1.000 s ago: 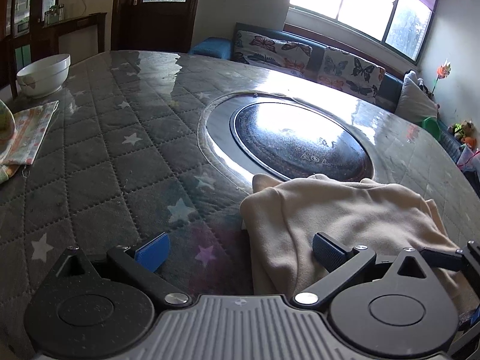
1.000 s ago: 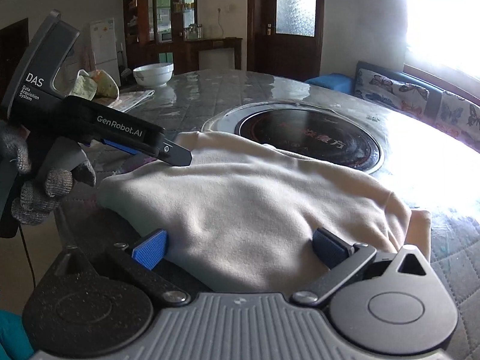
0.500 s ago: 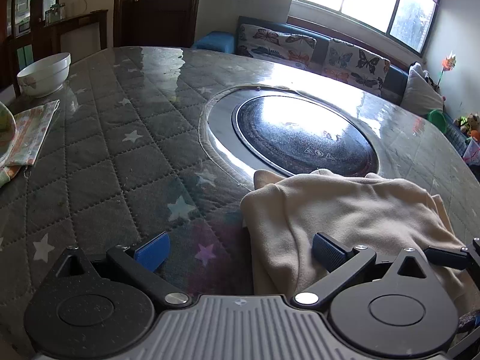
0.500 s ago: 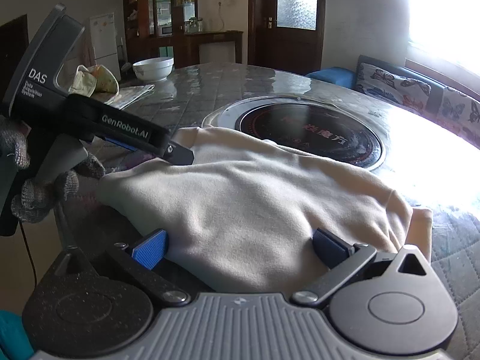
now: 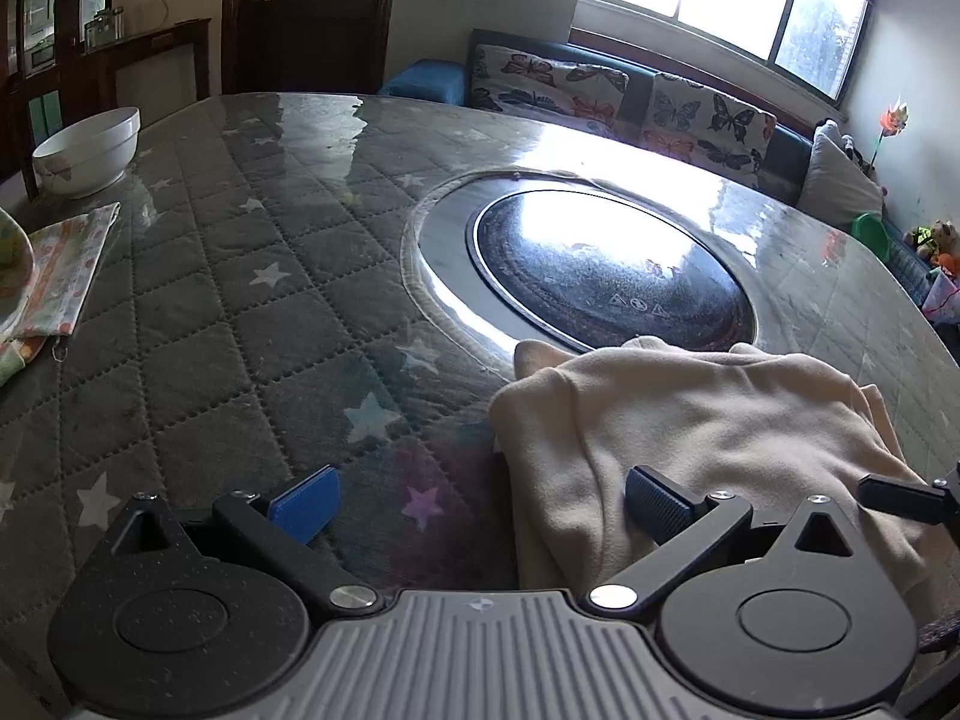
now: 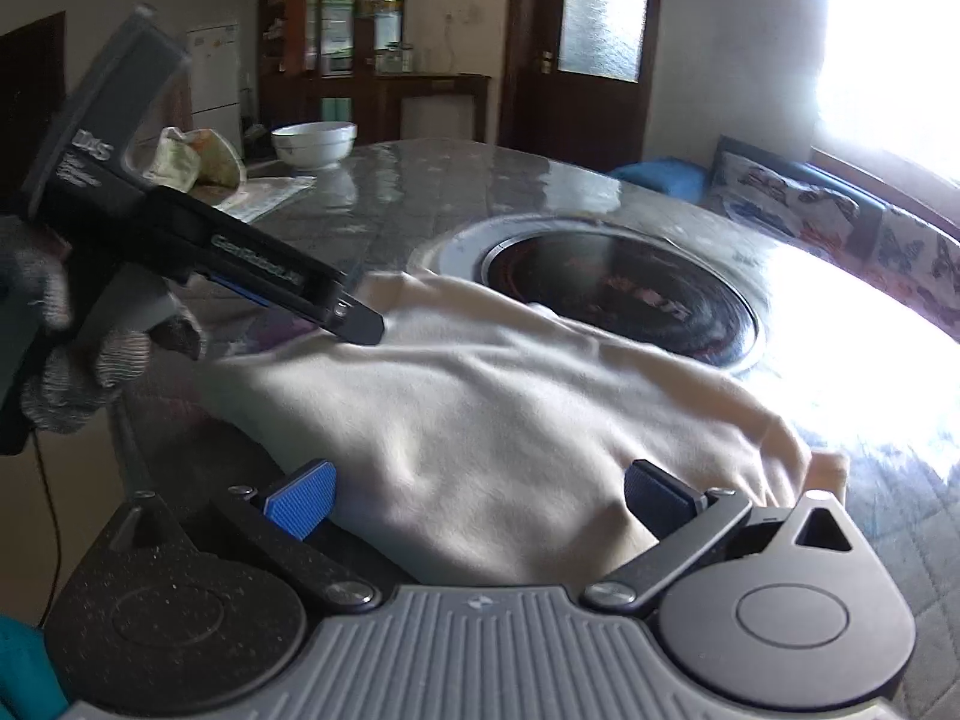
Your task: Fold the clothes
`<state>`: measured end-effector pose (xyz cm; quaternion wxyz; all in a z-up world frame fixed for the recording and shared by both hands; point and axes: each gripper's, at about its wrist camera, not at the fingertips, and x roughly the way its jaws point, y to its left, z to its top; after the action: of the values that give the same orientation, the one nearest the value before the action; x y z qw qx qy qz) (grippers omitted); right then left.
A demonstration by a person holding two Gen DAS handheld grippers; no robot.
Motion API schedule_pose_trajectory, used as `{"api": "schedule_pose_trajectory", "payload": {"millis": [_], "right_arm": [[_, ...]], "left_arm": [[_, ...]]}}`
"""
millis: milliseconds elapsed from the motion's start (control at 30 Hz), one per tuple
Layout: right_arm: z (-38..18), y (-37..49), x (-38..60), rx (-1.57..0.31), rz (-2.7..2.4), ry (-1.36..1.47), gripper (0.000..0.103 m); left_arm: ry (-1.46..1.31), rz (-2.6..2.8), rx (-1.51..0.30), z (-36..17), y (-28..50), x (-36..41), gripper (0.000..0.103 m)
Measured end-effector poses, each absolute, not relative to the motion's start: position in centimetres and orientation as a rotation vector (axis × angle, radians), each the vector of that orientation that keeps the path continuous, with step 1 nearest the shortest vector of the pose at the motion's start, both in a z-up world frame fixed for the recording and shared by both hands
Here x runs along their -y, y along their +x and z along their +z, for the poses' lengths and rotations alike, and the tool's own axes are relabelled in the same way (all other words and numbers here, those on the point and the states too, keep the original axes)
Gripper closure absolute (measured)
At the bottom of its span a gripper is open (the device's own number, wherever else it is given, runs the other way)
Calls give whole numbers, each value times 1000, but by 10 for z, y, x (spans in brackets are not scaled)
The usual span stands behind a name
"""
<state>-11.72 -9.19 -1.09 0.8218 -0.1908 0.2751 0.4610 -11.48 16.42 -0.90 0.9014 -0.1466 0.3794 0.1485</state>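
My left wrist camera looks low across the table (image 5: 198,312); my right one faces it too; both share the cream garment (image 5: 690,420) up close.

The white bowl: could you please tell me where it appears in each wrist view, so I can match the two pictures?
Left wrist view: the white bowl is far left, at the table's far edge, beyond the patterned cloth.
Right wrist view: upper left of centre, beyond the left gripper.
Shared landmark: the round black cooktop set in the table, behind the cream garment.
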Motion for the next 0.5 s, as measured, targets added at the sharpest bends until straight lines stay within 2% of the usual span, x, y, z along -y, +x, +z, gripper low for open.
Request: {"api": "schedule_pose_trajectory", "payload": {"millis": [167,233,300,500], "right_arm": [[0,-136,77,-528,1056,-497,2],[3,-146,67,-505,1097,-540,10],[5,-151,59,-495,1126,-576,10],[1,-167,28,-471,1194,-703,26]], "left_arm": [[-327,329,-779,-2,-120,-174,0],[-340,341,-773,2,-122,-179,0],[-354,352,-763,5,-124,-183,0],[-444,347,-749,10,-131,-196,0]]}}
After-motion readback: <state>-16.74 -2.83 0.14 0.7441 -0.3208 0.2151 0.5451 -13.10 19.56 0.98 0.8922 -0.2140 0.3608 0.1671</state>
